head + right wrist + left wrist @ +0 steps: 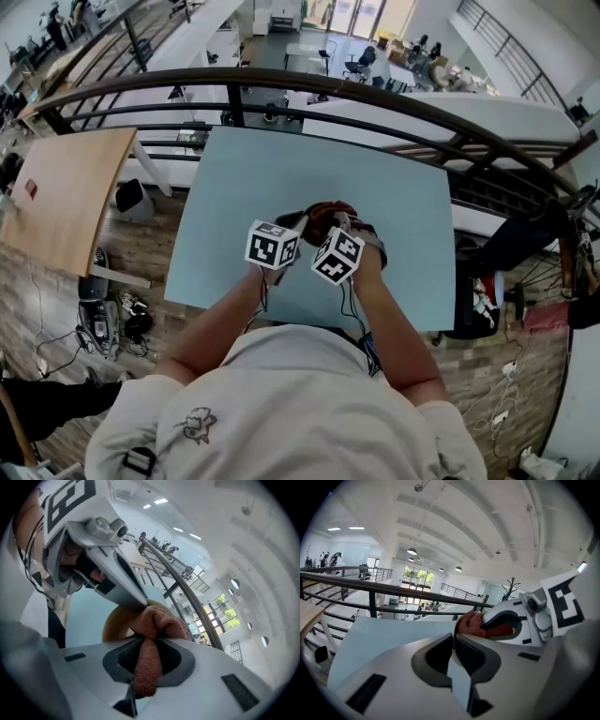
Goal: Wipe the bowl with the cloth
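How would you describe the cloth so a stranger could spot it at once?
Start at the pale blue table; over its middle is a tan bowl. The cloth is the rust-red towelling pinched in the right gripper at that bowl, the only soft, fuzzy thing there.

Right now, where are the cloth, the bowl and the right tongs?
cloth [159,620]: right gripper view, bunched top fold.
bowl [111,623]: right gripper view, tan rim left of the cloth.
right tongs [149,641]: right gripper view, midway between tips, clamped on the cloth.
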`<state>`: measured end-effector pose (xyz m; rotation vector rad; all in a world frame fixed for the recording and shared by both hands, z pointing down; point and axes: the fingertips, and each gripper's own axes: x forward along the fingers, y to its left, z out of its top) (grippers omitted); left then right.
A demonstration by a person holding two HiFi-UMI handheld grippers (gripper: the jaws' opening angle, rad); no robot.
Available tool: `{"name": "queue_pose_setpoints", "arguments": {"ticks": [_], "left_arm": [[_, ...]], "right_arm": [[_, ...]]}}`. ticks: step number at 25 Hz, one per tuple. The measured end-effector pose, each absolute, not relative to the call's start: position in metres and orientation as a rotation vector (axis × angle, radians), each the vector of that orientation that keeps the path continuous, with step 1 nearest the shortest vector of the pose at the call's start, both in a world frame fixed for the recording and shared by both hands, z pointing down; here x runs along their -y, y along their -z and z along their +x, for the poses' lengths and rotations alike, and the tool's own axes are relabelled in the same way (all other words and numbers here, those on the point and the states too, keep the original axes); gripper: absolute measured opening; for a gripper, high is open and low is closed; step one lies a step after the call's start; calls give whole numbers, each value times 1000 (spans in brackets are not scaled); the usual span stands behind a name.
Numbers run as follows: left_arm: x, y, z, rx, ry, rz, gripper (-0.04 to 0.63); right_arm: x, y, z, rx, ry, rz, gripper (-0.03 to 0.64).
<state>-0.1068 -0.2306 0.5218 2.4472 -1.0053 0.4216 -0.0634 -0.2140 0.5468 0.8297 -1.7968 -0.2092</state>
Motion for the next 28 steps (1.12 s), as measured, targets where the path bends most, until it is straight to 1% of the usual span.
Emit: {"name": "queue_pose_setpoints", "arguments": {"ticks": [5,9,19,28], "left_arm": [[223,-514,-95,938,-389,2454,40],[224,-500,-89,921,-330,2452,44],[231,-494,-101,950,-306,2483,37],[246,-501,-120,1048,-319,2441,31]], "right_arm": [[223,-535,-67,1818,289,882,64],[213,-544,-81,1884,239,817,64],[192,-544,-107,2024,208,655,64],[181,-553,-87,1885,250,581,64]]}}
